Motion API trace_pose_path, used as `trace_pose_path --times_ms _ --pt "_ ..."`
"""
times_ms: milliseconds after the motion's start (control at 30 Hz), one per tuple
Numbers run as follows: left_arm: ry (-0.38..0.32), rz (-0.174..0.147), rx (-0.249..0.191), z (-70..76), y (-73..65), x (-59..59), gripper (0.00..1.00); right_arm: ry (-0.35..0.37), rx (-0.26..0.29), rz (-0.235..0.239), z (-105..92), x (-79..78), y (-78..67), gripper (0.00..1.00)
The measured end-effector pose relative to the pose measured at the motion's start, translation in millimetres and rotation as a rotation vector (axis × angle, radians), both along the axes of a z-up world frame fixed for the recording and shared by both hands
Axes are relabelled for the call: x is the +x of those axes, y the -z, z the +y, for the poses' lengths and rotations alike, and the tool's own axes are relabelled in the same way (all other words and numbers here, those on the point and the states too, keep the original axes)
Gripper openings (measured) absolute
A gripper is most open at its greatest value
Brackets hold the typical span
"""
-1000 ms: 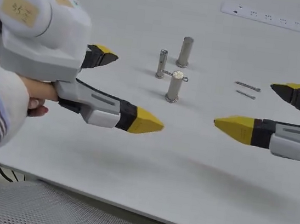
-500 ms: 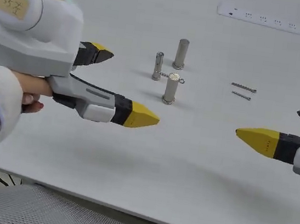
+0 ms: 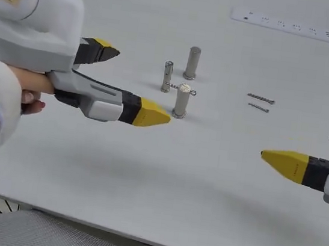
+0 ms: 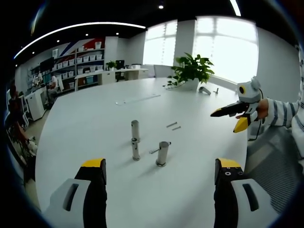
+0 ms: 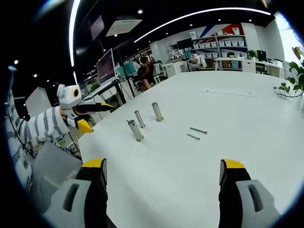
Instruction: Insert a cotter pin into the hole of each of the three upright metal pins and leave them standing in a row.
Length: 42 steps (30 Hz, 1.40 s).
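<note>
**Head view.** The stout front pin (image 3: 182, 100) stands upright on the white worktop (image 3: 175, 179). A thin pin (image 3: 167, 76) stands just beside it, up and to the left, and a back pin (image 3: 192, 63) stands just behind it. A crosswise cotter pin (image 3: 181, 89) runs from the thin pin past the front pin's top. I cannot tell whether it sits in a hole. Two loose cotter pins (image 3: 260, 98) lie flat, well to the right of the front pin. A power strip (image 3: 286, 25) lies far behind it. The left claw (image 3: 142, 84), held by a hand (image 3: 32, 90), hovers left of the front pin with its jaws spread wide and empty. The right claw (image 3: 298, 146) sits well to the right and nearer the viewer, also released, with nothing in it.

**Left gripper view.** The left claw's two jaws stand far apart and frame the front pin (image 4: 163, 153) straight ahead. The thin pin (image 4: 136, 149) and back pin (image 4: 136, 129) are to its left, and the loose cotter pins (image 4: 174, 126) lie beyond it. The right claw (image 4: 237, 114) shows off to the front pin's right — gaping, with nothing between its tips.

**Right gripper view.** The right claw (image 5: 164, 166) is wide open. The front pin (image 5: 135, 130) is nearest, with the thin pin (image 5: 139, 118) and back pin (image 5: 157, 111) behind it — all three upright.
</note>
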<state>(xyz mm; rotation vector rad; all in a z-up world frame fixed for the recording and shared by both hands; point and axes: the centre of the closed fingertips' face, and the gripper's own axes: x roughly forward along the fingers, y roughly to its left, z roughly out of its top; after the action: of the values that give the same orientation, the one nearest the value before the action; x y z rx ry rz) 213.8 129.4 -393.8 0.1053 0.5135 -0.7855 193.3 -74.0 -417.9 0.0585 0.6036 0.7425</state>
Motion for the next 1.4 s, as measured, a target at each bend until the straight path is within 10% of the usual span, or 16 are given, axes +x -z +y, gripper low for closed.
trace_pose_path --times_ms 467,1400 --pt "-0.018 -0.006 0.012 6.4 -5.1 36.1 0.81 -0.001 0.002 0.006 1.6 -7.7 -0.9 0.95" --pt "-0.040 0.053 0.127 7.0 32.8 77.5 0.36 -0.005 -0.009 0.031 -2.6 -16.1 4.8 0.93"
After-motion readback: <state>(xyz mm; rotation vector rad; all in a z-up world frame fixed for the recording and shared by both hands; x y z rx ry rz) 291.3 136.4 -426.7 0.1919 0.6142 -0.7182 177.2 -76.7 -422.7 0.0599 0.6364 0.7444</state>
